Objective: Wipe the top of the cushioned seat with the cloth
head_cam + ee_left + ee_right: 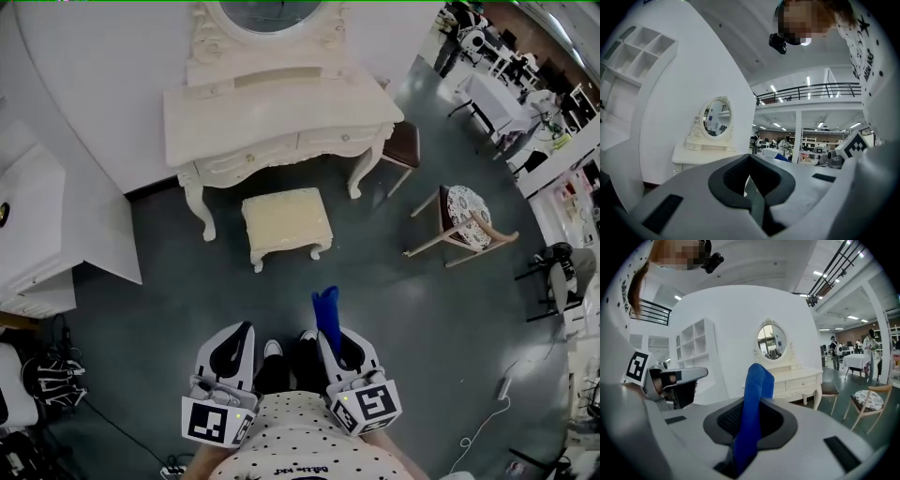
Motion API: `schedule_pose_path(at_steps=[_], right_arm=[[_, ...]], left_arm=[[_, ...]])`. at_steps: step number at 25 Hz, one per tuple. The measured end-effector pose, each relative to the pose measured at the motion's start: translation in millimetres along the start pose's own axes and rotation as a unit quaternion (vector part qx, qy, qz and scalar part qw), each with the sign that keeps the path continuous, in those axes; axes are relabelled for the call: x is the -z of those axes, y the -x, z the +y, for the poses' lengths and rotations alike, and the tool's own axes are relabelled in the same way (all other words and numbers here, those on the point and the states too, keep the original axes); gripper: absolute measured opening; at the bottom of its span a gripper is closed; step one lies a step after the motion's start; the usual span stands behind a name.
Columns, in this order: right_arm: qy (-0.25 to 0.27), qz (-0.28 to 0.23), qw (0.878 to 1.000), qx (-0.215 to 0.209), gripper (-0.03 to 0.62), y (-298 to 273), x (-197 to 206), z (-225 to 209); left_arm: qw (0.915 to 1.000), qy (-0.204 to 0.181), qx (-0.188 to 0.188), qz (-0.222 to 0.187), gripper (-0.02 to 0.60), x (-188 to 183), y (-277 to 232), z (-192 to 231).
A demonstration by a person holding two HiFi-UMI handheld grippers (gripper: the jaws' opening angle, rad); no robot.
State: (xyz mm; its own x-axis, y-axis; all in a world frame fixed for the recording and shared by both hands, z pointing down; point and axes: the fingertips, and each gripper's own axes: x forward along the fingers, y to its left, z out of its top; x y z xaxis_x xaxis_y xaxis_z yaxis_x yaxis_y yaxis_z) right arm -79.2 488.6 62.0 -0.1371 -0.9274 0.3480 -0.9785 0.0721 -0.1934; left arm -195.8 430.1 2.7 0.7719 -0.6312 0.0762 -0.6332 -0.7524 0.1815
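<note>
Our right gripper [337, 345] clamps the blue cloth [326, 314] by its lower end, our left gripper [234, 345] sits closed on nothing, and with the cushioned seat [286, 218] far ahead before the dressing table [281, 117], that slim hold may let the cloth slip mid-reach.

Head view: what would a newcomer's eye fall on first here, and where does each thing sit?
The blue cloth stands out most, poking up from the right gripper at the bottom centre. Next comes the cream stool on the dark floor, just before the white dressing table with its oval mirror at the top.
</note>
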Motion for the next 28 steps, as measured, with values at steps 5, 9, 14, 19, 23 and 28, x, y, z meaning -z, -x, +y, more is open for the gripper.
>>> schedule_pose_path(at_steps=[5, 9, 14, 19, 23, 28], right_arm=[[-0.001, 0.014, 1.000, 0.001, 0.063, -17.2, -1.1, -9.2], [0.000, 0.021, 1.000, -0.015, 0.063, -38.6, -4.5, -20.7], [-0.001, 0.019, 0.999, -0.033, 0.063, -75.0, -22.1, -50.9], [0.005, 0.007, 0.999, -0.045, 0.061, -111.5, -51.9, -97.2], [0.009, 0.004, 0.998, -0.055, 0.063, -133.3, -69.7, -130.6], [0.011, -0.003, 0.998, -0.058, 0.062, -151.8, -86.0, -172.8]], left_arm=[[0.9999, 0.010, -0.008, 0.004, -0.002, 2.0, -13.9, 10.6], [0.9995, 0.013, -0.027, 0.007, -0.002, 4.6, -31.9, 20.7], [0.9983, 0.014, -0.056, 0.005, -0.002, 0.7, -69.7, 36.6], [0.9973, 0.008, -0.072, -0.011, -0.002, -11.6, -126.9, 42.0], [0.9960, 0.001, -0.087, -0.020, -0.002, -21.4, -167.4, 46.1], [0.9931, -0.009, -0.110, -0.040, -0.002, -34.0, -209.3, 52.0]])
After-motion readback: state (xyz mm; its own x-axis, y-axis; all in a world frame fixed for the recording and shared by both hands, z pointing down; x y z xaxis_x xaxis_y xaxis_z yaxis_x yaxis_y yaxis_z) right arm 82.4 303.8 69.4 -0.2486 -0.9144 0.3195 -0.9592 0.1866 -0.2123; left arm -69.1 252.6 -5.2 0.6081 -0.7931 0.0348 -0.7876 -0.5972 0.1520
